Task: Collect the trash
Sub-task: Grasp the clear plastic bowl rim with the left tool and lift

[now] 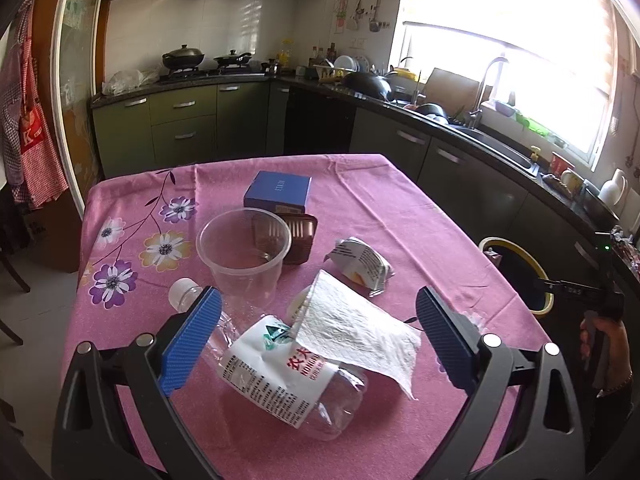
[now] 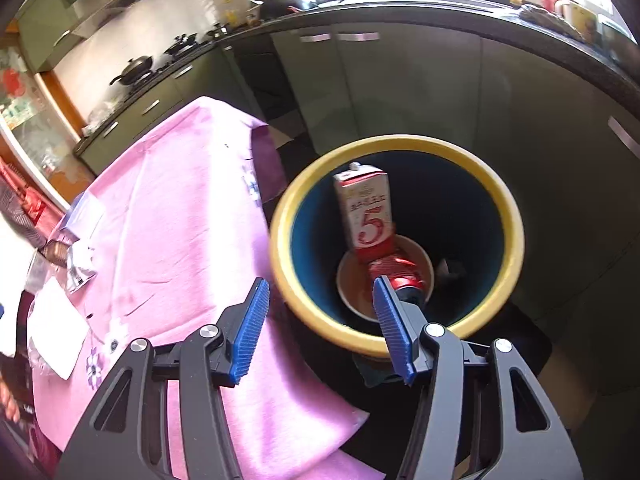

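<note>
In the left wrist view my left gripper (image 1: 318, 336) is open above a crushed clear water bottle (image 1: 280, 376) lying on the pink tablecloth (image 1: 400, 216). A white paper towel (image 1: 356, 332) lies over the bottle. A clear plastic cup (image 1: 244, 256) and a crumpled carton (image 1: 362, 266) lie beyond. In the right wrist view my right gripper (image 2: 320, 324) is open and empty above the yellow-rimmed bin (image 2: 304, 312). Inside the bin are a red-and-white carton (image 2: 366, 212), a red can (image 2: 396, 274) and a paper bowl (image 2: 352, 284).
A blue box (image 1: 278, 190) and a brown slotted container (image 1: 298, 236) sit farther back on the table. The bin (image 1: 528, 260) stands on the floor off the table's right edge. Dark cabinets and a counter with a sink (image 1: 504, 148) run behind.
</note>
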A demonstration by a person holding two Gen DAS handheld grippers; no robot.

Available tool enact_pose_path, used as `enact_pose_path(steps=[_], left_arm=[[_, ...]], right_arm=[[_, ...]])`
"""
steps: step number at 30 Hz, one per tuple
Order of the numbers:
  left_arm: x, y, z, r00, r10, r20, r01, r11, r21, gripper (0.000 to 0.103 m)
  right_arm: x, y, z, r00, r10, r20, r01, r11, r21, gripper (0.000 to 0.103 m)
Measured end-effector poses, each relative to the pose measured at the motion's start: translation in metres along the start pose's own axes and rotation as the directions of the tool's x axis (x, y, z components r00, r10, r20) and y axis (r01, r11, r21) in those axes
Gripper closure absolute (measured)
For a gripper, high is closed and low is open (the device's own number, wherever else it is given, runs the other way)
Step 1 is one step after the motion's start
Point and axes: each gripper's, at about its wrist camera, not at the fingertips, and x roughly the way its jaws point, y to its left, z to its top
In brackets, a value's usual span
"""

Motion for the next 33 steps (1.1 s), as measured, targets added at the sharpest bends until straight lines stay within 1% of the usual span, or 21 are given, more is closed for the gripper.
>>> enact_pose_path(steps=[2,4,7,8,9,10,12,14,17,19,21,22,24,25,27,33], left_arm=[[0.012,0.008,0.006,1.000,0.004,-0.023,-0.004,1.000,-0.017,0.010],[0.018,0.014,0.013,1.000,0.015,-0.018,-0.016,1.000,-0.020,0.010],[0.017,0.013,0.023,0.999,0.037,0.014,-0.038,0.999,0.023,0.011],[0.016,0.010,0.026,0.999,0.035,0.020,-0.036,0.998,0.044,0.013],[0.017,0.006,0.028,0.999,0.028,0.020,-0.029,0.997,0.072,0.019],[0.018,0.002,0.030,1.000,0.019,0.013,-0.020,0.995,0.096,0.023],[0.027,-0.003,0.034,1.000,0.006,-0.025,-0.003,0.993,0.120,0.039],[0.038,-0.003,0.036,0.998,0.000,-0.059,0.008,0.993,0.119,0.045],[0.055,-0.001,0.037,0.995,0.009,-0.103,0.005,0.992,0.130,0.052],[0.064,0.001,0.036,0.991,0.000,-0.134,0.017,0.992,0.128,0.056],[0.073,0.003,0.035,0.986,-0.007,-0.165,0.027,0.992,0.119,0.068],[0.077,0.005,0.035,0.984,-0.005,-0.178,0.026,0.993,0.116,0.071],[0.082,0.008,0.033,0.981,-0.002,-0.195,0.023,0.994,0.109,0.088],[0.083,0.010,0.032,0.980,-0.004,-0.200,0.025,0.994,0.102,0.092],[0.079,0.011,0.032,0.983,0.010,-0.185,0.010,0.994,0.107,0.095],[0.060,0.007,0.038,0.990,0.058,-0.127,-0.040,0.989,0.140,0.098]], right_arm=[[-0.002,0.009,-0.001,1.000,0.003,0.003,-0.003,1.000,-0.021,0.048],[-0.002,0.016,-0.001,1.000,0.004,0.005,-0.004,0.999,-0.035,0.048],[-0.001,0.022,-0.002,1.000,0.017,0.000,-0.017,0.999,-0.036,0.048],[0.000,0.023,-0.003,1.000,0.017,-0.004,-0.017,0.999,-0.038,0.048],[0.001,0.024,-0.003,1.000,0.016,-0.008,-0.016,0.999,-0.039,0.048],[0.003,0.025,-0.003,1.000,0.017,-0.013,-0.018,0.999,-0.039,0.048],[0.007,0.025,-0.004,0.999,0.024,-0.027,-0.025,0.999,-0.037,0.048],[0.012,0.025,-0.005,0.999,0.035,-0.035,-0.036,0.999,-0.034,0.048],[0.012,0.027,-0.007,0.998,0.042,-0.041,-0.043,0.998,-0.039,0.048],[0.012,0.028,-0.007,0.998,0.045,-0.042,-0.047,0.998,-0.039,0.048],[0.012,0.027,-0.007,0.998,0.044,-0.042,-0.046,0.998,-0.038,0.048],[0.012,0.026,-0.007,0.998,0.046,-0.043,-0.047,0.998,-0.035,0.048],[0.012,0.025,-0.007,0.997,0.055,-0.045,-0.056,0.998,-0.026,0.048],[0.013,0.024,-0.007,0.997,0.060,-0.045,-0.061,0.998,-0.022,0.048],[0.012,0.024,-0.007,0.996,0.073,-0.047,-0.073,0.997,-0.016,0.048],[0.011,0.028,-0.007,0.995,0.088,-0.046,-0.089,0.996,-0.019,0.048]])
